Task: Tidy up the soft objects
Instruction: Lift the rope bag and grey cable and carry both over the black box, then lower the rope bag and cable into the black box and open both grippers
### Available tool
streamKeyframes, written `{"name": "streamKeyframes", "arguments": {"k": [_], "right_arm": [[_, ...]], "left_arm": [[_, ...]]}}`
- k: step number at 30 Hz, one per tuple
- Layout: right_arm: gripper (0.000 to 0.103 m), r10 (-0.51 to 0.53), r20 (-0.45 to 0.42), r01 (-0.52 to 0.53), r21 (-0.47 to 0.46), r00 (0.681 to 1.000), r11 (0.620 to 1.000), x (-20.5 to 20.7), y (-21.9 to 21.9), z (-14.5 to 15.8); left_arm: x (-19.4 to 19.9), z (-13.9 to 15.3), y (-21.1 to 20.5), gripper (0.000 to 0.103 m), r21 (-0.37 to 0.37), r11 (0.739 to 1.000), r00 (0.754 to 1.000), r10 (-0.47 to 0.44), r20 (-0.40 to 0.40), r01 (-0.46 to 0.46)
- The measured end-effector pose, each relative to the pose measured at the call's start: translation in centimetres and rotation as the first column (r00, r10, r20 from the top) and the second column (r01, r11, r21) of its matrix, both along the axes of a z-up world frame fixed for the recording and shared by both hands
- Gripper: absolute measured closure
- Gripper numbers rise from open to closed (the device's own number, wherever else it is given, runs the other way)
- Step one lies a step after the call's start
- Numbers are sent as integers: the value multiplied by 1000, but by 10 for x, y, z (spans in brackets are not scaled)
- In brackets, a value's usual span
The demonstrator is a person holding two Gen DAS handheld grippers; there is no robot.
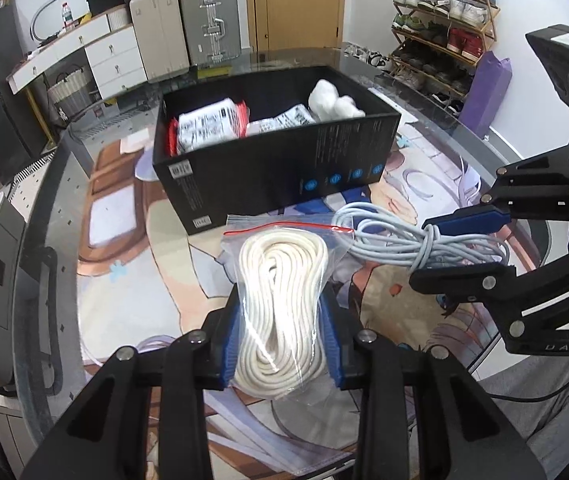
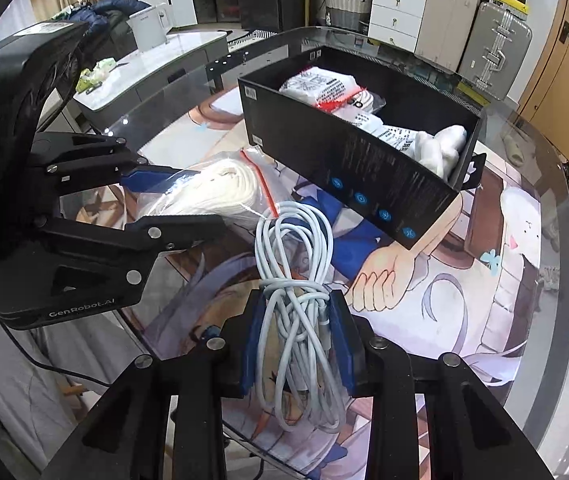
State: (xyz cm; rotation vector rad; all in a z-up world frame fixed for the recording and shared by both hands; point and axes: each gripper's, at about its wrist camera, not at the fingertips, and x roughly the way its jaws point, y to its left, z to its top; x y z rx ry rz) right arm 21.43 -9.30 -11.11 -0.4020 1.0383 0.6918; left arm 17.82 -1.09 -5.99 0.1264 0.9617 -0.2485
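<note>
My left gripper is shut on a clear zip bag of coiled white rope, held above the printed mat in front of the black box. It also shows in the right wrist view, with the rope bag in it. My right gripper is shut on a bundled light grey cable; it shows in the left wrist view with the cable to the right of the rope bag. The box holds white printed packets and a white soft item.
The box stands on a glass table covered by a printed mat. Suitcases, a white drawer unit and a shoe rack stand beyond the table. A grey counter lies to the left.
</note>
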Motion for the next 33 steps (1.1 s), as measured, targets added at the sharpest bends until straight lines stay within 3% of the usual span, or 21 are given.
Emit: {"name": "streamKeyframes", "arguments": {"k": [13, 21, 33], "right_arm": [[71, -56, 110, 44, 105, 992, 993, -9, -3, 45], [71, -106, 192, 67, 197, 976, 978, -10, -6, 79], [71, -178, 301, 84, 301, 937, 950, 0, 4, 122]], "left_arm": [[-9, 41, 6, 70, -42, 999, 991, 15, 134, -9], [-9, 70, 16, 70, -94, 995, 969, 51, 242, -29], [11, 108, 35, 70, -158, 985, 934, 118, 337, -68]]}}
